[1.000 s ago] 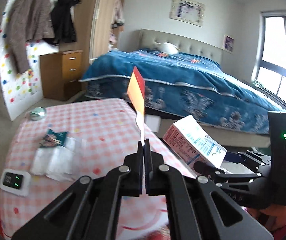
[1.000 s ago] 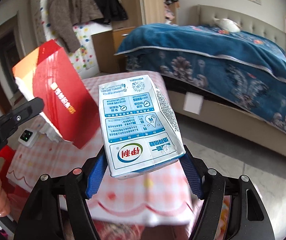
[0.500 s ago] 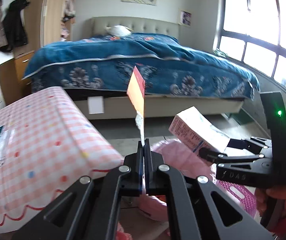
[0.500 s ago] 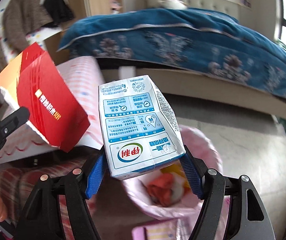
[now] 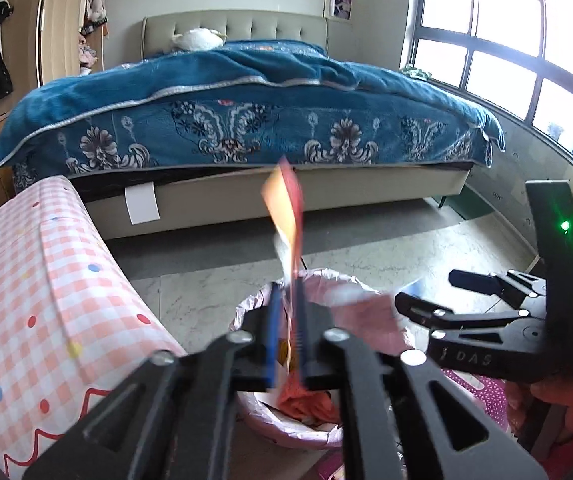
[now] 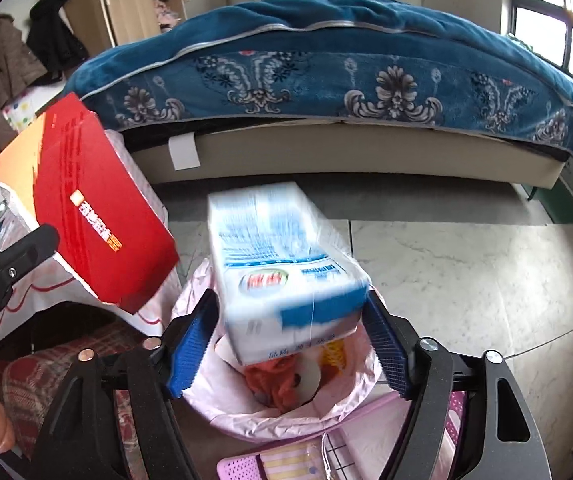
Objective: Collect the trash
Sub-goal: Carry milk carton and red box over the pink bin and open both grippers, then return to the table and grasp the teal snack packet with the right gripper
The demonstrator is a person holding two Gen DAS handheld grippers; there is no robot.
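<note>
Bare floor (image 6: 466, 248) lay beyond the bin (image 6: 362, 384) at lower centre. Both the right gripper (image 6: 290, 344), spread around a blurred carton (image 6: 282, 264), and the left gripper (image 5: 286, 336), parted beside a red card (image 5: 286, 204), hovered over it.

Blurred milk carton (image 6: 282, 268) and red card (image 6: 94, 216) above pink-lined bin (image 6: 286, 420).

Blurred milk carton (image 6: 282, 264) between spread pads of right gripper (image 6: 286, 344), directly above pink-lined trash bin (image 6: 246, 412); red envelope (image 6: 94, 208) left of bin.

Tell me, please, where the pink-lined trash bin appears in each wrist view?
Left wrist: pink-lined trash bin sits low centre, behind the fingers.
Right wrist: pink-lined trash bin lies bottom centre, under the milk carton.
Shared landmark: the blue bed behind.
</note>
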